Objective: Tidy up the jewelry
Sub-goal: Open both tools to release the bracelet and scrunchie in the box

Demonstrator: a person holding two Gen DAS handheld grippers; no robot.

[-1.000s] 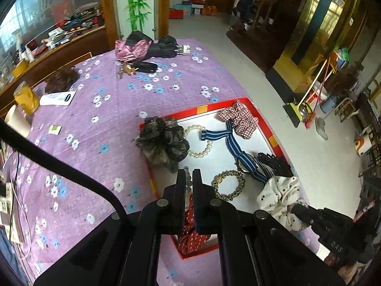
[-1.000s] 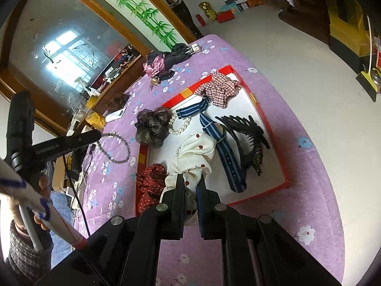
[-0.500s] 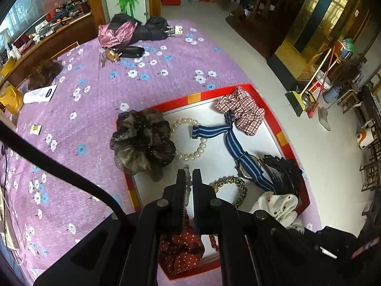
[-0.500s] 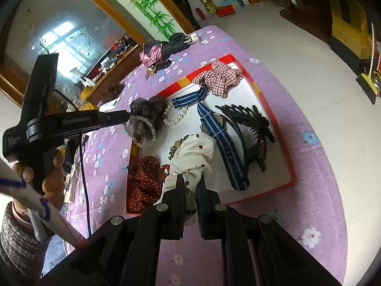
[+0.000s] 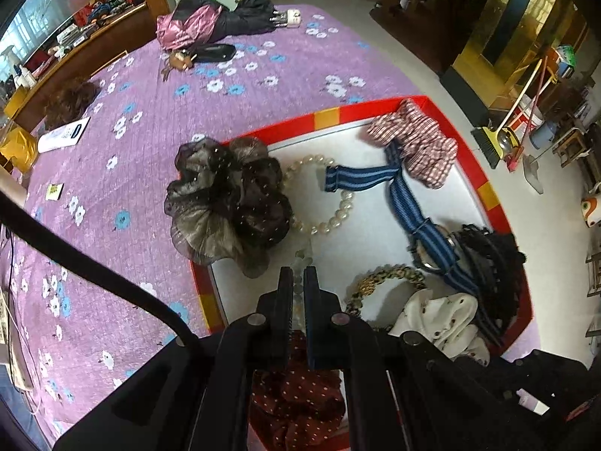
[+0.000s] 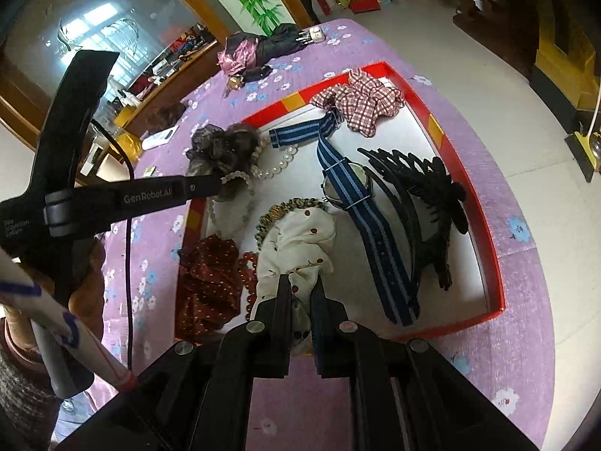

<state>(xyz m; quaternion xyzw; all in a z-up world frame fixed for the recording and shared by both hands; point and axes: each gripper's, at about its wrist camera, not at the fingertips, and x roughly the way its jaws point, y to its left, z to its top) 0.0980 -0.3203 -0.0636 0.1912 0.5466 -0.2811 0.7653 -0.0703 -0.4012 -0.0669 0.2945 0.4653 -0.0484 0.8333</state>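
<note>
A red-rimmed white tray (image 5: 330, 118) (image 6: 496, 263) lies on the purple flowered cloth. My left gripper (image 5: 298, 282) (image 6: 219, 185) is shut on a pale bead bracelet (image 5: 304, 257) (image 6: 234, 177), which dangles over the tray's left part beside the dark scrunchie (image 5: 225, 206) (image 6: 221, 150). My right gripper (image 6: 300, 285) is shut on the near end of a white red-dotted scrunchie (image 6: 300, 240) (image 5: 439, 319), which drapes over a gold bracelet (image 5: 383, 276) (image 6: 289, 205). Also in the tray are a pearl bracelet (image 5: 332, 221), a plaid scrunchie (image 5: 417, 146), a blue striped watch (image 6: 351, 188), a black hair claw (image 6: 424, 203) and a red dotted scrunchie (image 5: 296, 402).
A folded umbrella (image 5: 214, 24), a black case (image 5: 214, 52) and keys lie at the cloth's far end. A brown hairpiece (image 5: 69, 99) and a white card (image 5: 62, 135) sit at the left. A black cable (image 5: 94, 263) crosses the left side. The table's right edge drops to the floor.
My left gripper has come down and in from over the cloth to above the tray's left part, carrying the bead bracelet. My right gripper has moved a little closer to the tray, still gripping the white scrunchie.
</note>
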